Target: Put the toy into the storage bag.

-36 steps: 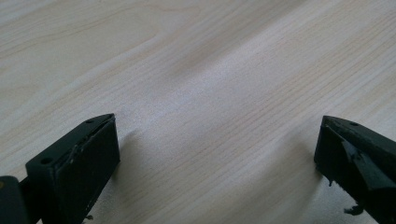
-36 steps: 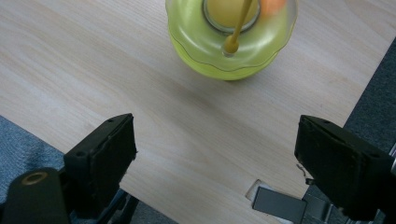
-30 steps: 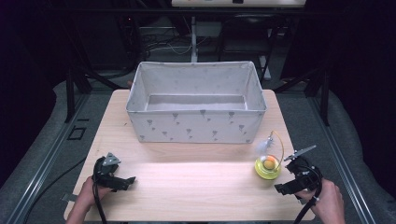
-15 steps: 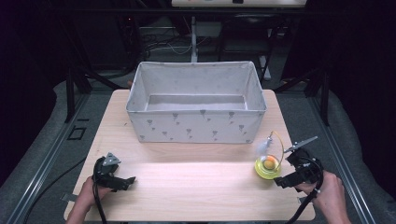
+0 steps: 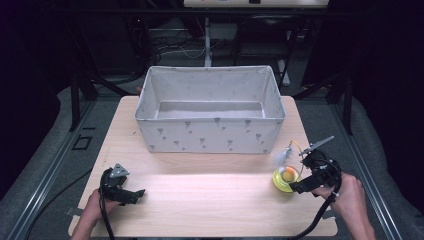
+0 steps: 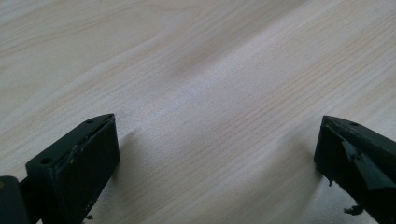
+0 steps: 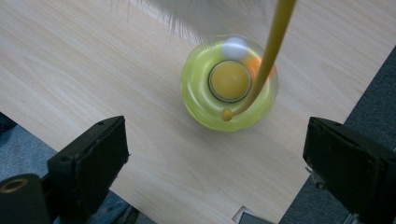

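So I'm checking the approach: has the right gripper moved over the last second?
Yes. The right gripper has drifted slightly rightward toward the table edge, jaws open beside the yellow toy.

No text, label, brand or number can be read anywhere (the fabric bin (image 5: pixel 210 134) carries only small printed shapes).

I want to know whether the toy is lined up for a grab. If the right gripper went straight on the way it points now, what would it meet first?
Most likely the yellow-green toy: it sits centred ahead of the right gripper, whose jaws stand wide open. Its thin yellow stem leans nearby, so depth leaves some doubt which touches first.
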A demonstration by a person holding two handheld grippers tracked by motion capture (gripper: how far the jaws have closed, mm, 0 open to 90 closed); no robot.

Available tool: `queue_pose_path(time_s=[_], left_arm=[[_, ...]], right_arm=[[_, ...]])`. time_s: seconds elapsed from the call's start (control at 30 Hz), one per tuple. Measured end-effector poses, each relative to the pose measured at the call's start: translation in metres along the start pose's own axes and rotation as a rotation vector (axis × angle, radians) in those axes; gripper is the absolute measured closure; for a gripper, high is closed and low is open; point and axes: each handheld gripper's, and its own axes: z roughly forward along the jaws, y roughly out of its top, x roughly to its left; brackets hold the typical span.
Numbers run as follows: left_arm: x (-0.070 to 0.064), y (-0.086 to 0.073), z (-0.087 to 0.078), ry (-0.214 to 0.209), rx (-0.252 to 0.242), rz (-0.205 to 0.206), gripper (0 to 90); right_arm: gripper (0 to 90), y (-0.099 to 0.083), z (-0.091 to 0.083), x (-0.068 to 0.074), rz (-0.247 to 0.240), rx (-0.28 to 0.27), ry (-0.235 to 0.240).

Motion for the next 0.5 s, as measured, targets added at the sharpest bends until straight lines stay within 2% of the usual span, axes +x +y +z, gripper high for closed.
queue_pose_path(time_s=[0.27,0.33,0.43,0.5], left_arm=[[0.0,0.0,0.0,0.0,0.0,0.0,0.0],[0.0,0.0,0.0,0.0,0.0,0.0,0.0],[0.0,0.0,0.0,0.0,0.0,0.0,0.0],[0.0,0.0,0.0,0.0,0.0,0.001,0.0]], right_arm=[[9.5,0.014,-0.003,-0.002,-0.005,-0.021,0.005],[14.4,0.016,-0.005,-0.003,-0.01,-0.018,-0.001],[17.2,0.019,-0.008,-0.004,-0.009,-0.021,-0.006],[23.6,0.021,-0.009,-0.004,-0.015,-0.027,-0.005]])
